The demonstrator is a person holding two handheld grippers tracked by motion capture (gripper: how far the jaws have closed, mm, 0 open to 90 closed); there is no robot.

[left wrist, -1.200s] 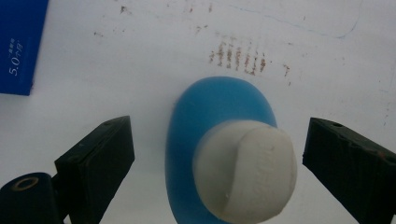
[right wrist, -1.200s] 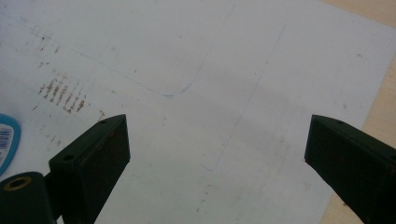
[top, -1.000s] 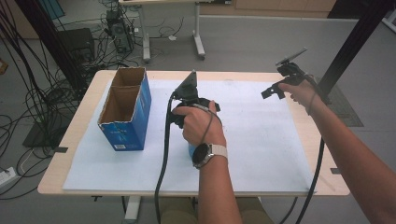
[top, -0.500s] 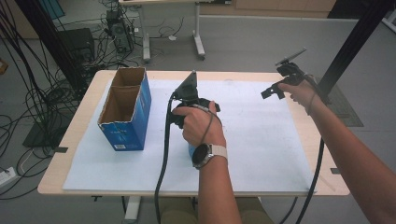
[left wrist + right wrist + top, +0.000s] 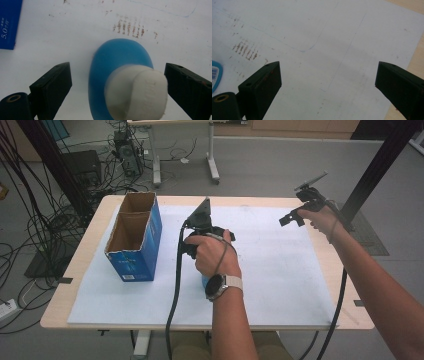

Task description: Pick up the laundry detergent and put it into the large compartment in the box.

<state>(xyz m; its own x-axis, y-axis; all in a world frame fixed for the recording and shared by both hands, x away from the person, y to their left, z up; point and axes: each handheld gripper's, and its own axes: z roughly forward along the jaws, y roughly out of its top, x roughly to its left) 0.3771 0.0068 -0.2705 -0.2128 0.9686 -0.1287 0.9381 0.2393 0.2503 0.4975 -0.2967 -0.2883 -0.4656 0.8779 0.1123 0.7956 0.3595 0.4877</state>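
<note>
We hold our left gripper point(image 5: 117, 87) over a blue bottle point(image 5: 117, 65) with a white cap point(image 5: 137, 92), fingers wide and not touching it. Our right gripper point(image 5: 328, 87) hangs over the white surface point(image 5: 312, 30), fingers wide with nothing between them.

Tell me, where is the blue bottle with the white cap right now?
The blue bottle stands on the white sheet, between the left gripper's open jaws, right of the blue box.

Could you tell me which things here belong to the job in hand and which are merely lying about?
In the job:
- blue bottle with white cap, between the open jaws
- left hand-held gripper, poised over it

Lying about:
- blue cardboard box, open-topped
- white sheet on the table
- right hand-held gripper, open over bare sheet
</note>
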